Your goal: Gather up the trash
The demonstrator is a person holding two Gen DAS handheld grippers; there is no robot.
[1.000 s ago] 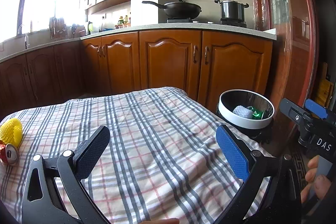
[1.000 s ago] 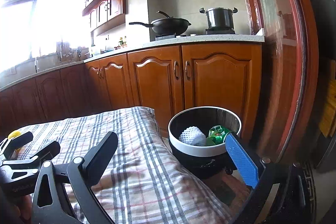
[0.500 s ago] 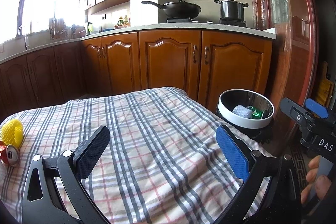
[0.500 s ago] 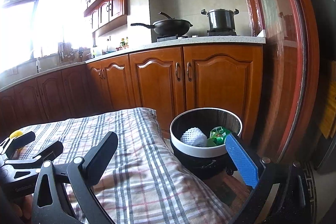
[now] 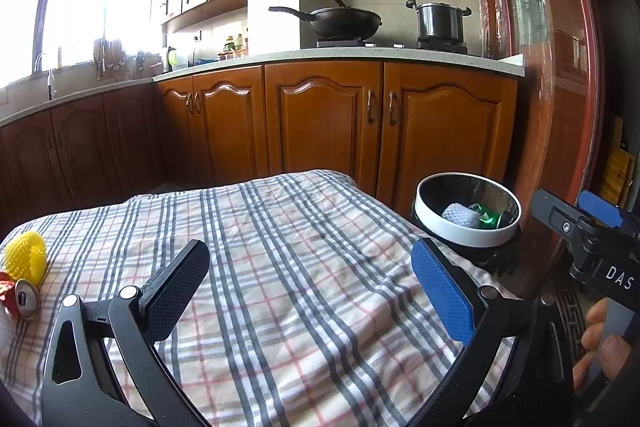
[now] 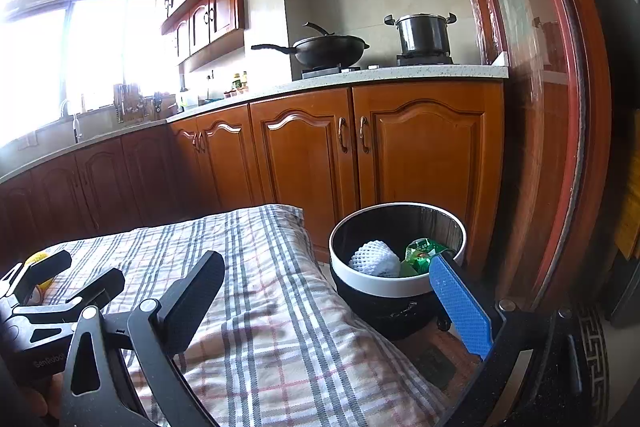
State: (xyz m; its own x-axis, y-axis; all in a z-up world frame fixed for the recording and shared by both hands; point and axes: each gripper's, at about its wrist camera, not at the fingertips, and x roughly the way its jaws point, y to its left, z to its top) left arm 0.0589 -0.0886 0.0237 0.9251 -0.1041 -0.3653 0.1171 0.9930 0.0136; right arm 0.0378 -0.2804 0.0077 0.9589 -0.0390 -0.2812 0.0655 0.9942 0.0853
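Note:
A yellow foam net (image 5: 24,260) and a red can (image 5: 20,301) lie on the plaid-covered table (image 5: 280,267) at its far left. A round bin (image 5: 466,233) with a white rim stands on the floor past the table's right end; it holds a white foam net (image 6: 374,259) and green wrapper (image 6: 424,253). My left gripper (image 5: 308,291) is open and empty above the table's middle. My right gripper (image 6: 324,307) is open and empty over the table's right end, close to the bin (image 6: 396,283). The right gripper also shows in the left wrist view (image 5: 592,227), and the left gripper in the right wrist view (image 6: 68,279).
Wooden kitchen cabinets (image 5: 320,123) run behind the table. A wok (image 5: 340,21) and a pot (image 5: 440,19) sit on the stove. A red-framed glass door (image 6: 560,147) stands at the right beside the bin.
The right wrist view has risen and tilted slightly, with the bin sitting a little lower in frame. The left gripper has barely moved.

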